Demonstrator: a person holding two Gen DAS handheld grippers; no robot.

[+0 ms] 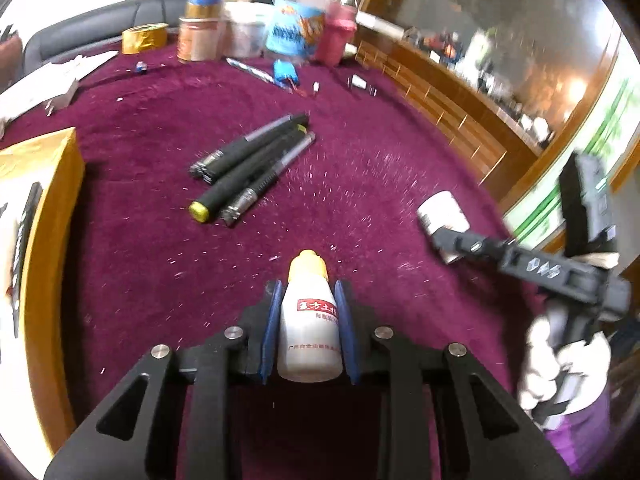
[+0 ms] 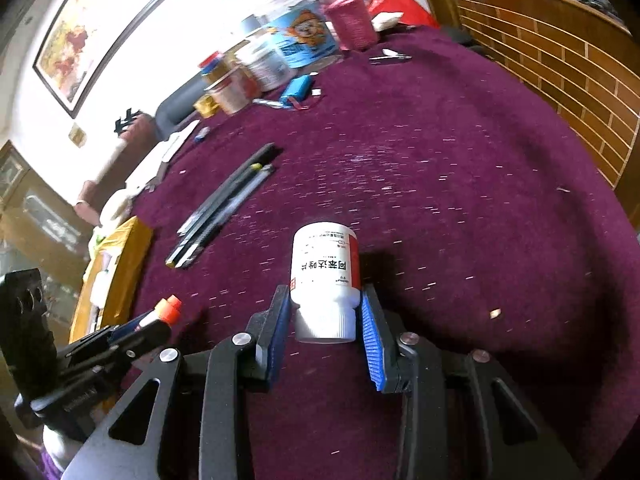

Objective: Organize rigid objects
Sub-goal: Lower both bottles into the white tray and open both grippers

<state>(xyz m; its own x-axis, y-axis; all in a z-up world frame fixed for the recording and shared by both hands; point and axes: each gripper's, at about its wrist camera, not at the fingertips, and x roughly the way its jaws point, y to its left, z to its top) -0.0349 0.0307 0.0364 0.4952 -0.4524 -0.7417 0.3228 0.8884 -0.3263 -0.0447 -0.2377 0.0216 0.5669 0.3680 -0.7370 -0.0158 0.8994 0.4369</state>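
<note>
Yellow-capped white bottle (image 1: 310, 328) and inverted white pill bottle (image 2: 325, 280), both gripped.

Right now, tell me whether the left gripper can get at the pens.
Probably not yet: the left gripper is shut on the dropper bottle. The path to the pens across the cloth looks free.

A deep purple cloth (image 1: 360, 184) flecked with pale specks covers the table. The left gripper (image 1: 308, 312) is black with blue pads (image 1: 271, 320) and grips a white bottle (image 1: 309, 332) with a yellow cap and red label band. The right gripper (image 2: 325, 320) is black with bright blue ribbed pads (image 2: 372, 344) around a white pill bottle (image 2: 325, 276) with black lettering and a red stripe. The pens (image 1: 248, 164) are black and silver, one yellow-tipped. A box (image 1: 48, 184) is golden yellow. A tub (image 2: 304, 36) is light blue with a cartoon figure; a flask (image 2: 350, 20) is pink.
</note>
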